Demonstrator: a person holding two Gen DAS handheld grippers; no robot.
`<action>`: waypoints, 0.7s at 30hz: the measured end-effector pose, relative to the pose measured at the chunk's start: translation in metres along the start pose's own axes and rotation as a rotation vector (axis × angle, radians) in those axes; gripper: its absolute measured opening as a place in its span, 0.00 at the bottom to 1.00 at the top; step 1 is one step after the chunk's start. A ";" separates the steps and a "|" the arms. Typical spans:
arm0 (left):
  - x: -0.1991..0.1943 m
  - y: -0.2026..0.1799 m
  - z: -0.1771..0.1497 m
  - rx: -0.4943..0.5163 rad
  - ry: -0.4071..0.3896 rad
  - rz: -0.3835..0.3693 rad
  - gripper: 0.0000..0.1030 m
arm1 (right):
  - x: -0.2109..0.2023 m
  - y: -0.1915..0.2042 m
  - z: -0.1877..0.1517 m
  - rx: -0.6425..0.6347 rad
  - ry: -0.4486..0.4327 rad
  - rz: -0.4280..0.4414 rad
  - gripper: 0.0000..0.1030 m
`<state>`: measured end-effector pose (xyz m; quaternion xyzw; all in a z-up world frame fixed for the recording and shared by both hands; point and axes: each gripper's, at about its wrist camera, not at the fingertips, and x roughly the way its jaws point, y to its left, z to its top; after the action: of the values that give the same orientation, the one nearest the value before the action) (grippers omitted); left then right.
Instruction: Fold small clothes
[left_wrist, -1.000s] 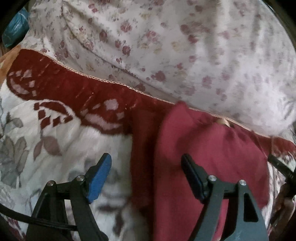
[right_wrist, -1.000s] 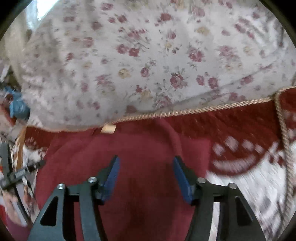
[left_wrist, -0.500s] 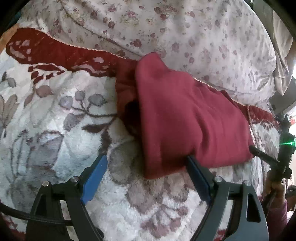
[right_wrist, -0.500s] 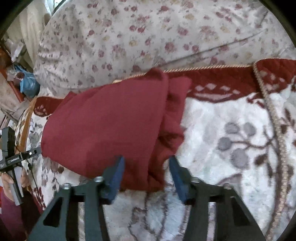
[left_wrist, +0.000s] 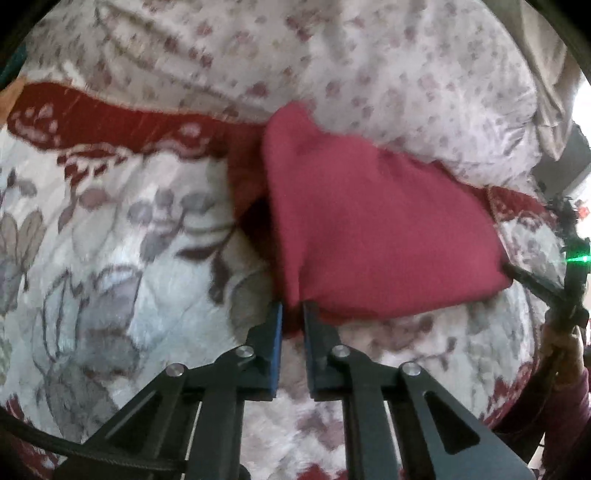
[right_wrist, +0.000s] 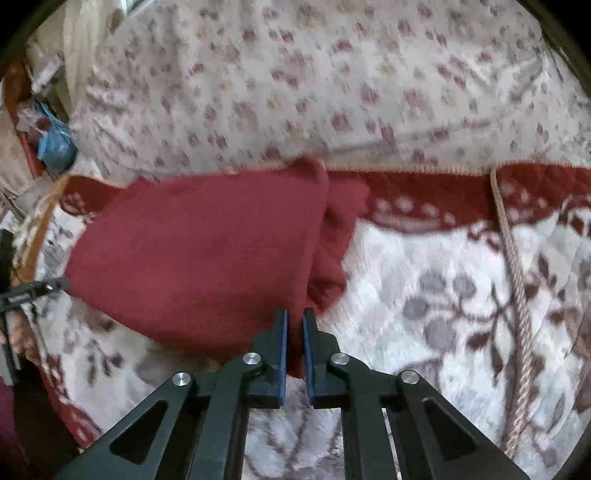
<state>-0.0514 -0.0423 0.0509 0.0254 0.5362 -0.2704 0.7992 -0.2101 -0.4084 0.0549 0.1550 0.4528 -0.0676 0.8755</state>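
A folded dark red garment lies on a plush white blanket with grey flowers. My left gripper is closing its jaws on the garment's near left corner, and the blue pads pinch the cloth. In the right wrist view the same garment spreads to the left. There my right gripper closes on the near right corner, with red cloth squeezed between its pads. Each view shows the other gripper at the garment's opposite corner: the right one and the left one.
Behind the garment rises rumpled white bedding with small red flowers. The blanket's red border runs along its far edge, and a twisted cord trim runs down the right. A blue bag and clutter sit far left.
Both grippers have pulled back from the garment's far edge to its near corners and gone from open to clamped on the cloth.
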 end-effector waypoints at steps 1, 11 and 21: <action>0.001 0.001 -0.001 0.004 0.001 0.022 0.08 | 0.008 -0.002 -0.005 0.011 0.020 0.000 0.07; -0.022 -0.025 0.015 0.028 -0.088 0.079 0.55 | -0.023 0.006 0.017 0.037 -0.066 0.007 0.29; 0.017 -0.013 0.048 -0.076 -0.124 0.249 0.64 | 0.068 0.038 0.100 0.035 -0.034 -0.030 0.49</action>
<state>-0.0122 -0.0763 0.0602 0.0449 0.4883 -0.1496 0.8586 -0.0839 -0.4042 0.0614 0.1625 0.4389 -0.0911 0.8790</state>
